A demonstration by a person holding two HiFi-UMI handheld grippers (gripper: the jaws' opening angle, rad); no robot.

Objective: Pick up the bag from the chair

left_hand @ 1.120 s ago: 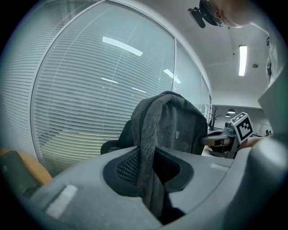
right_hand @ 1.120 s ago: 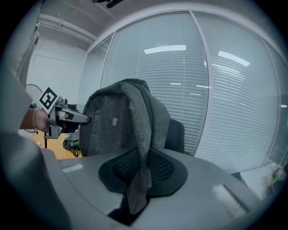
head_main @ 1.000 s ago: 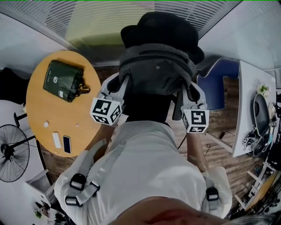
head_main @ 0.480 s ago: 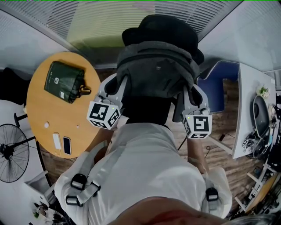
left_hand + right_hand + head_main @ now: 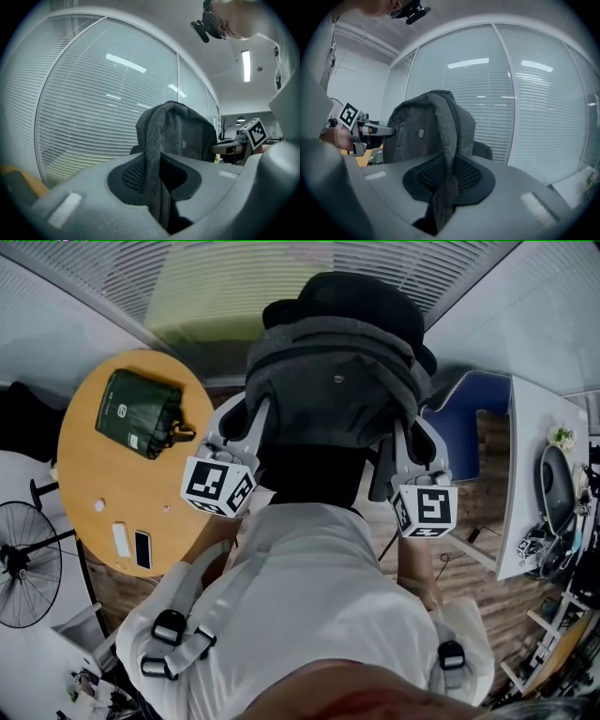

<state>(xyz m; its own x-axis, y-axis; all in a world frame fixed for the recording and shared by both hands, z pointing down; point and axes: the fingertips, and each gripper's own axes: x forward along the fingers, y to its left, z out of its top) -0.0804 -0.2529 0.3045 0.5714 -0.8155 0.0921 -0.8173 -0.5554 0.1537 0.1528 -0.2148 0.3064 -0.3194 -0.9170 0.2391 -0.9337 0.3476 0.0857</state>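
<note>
**Bag gripped by both straps at the chair**

Seen from the head camera, a round wooden table (image 5: 89,484) sits at nine o'clock, with a green pouch (image 5: 136,412) lying on it. Nearer the centre, the left gripper (image 5: 251,427) has its jaws narrowed onto a grey shoulder strap (image 5: 152,150), pinched between the pads. The grey bag (image 5: 333,381) fills the centre, and the black chair (image 5: 342,296) shows behind it at twelve o'clock. At four o'clock from the bag, the right gripper (image 5: 401,451) is likewise clamped on the other strap (image 5: 446,154). The lift appears to be the step in hand. Next, both hands likely need to rise evenly, so the bag clears the seat without tipping or slipping.
</note>
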